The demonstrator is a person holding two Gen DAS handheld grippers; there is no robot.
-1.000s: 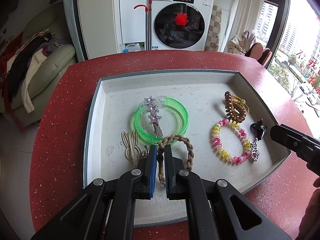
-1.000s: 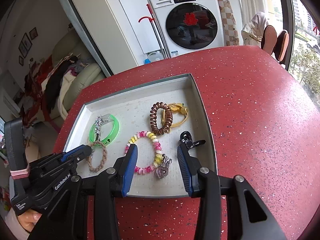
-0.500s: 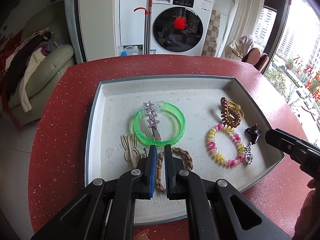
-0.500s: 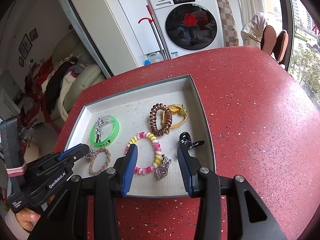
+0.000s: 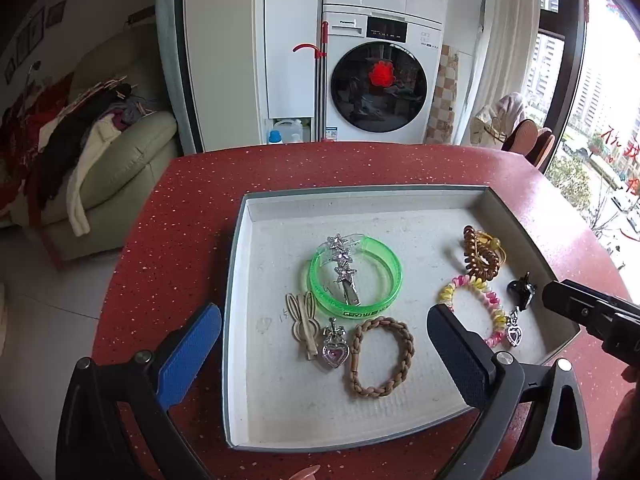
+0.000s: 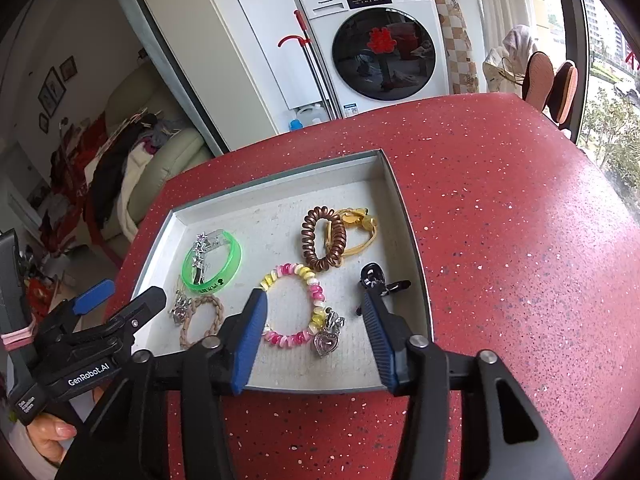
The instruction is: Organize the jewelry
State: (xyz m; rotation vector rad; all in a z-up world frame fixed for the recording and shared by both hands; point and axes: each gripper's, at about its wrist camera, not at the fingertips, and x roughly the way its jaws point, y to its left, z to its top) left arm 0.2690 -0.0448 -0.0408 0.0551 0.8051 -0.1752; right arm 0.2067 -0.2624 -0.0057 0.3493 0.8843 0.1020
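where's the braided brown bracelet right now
In the left wrist view the braided brown bracelet lies flat near the front of the tray, just right of the heart pendant, below the green bangle.

We have the left gripper (image 5: 324,344) tilted down over the near edge of the tray (image 5: 236,320), jaws just opened wide, nothing between the pads. One blue finger (image 5: 192,354) sits outside the tray's left wall, the other over its floor. Right gripper (image 6: 314,322) also angled down at the tray's near right corner, jaws just opened further, about half spread, pads pressing nothing. A hand (image 6: 50,436) grips the left gripper's handle, below and left of the tray.
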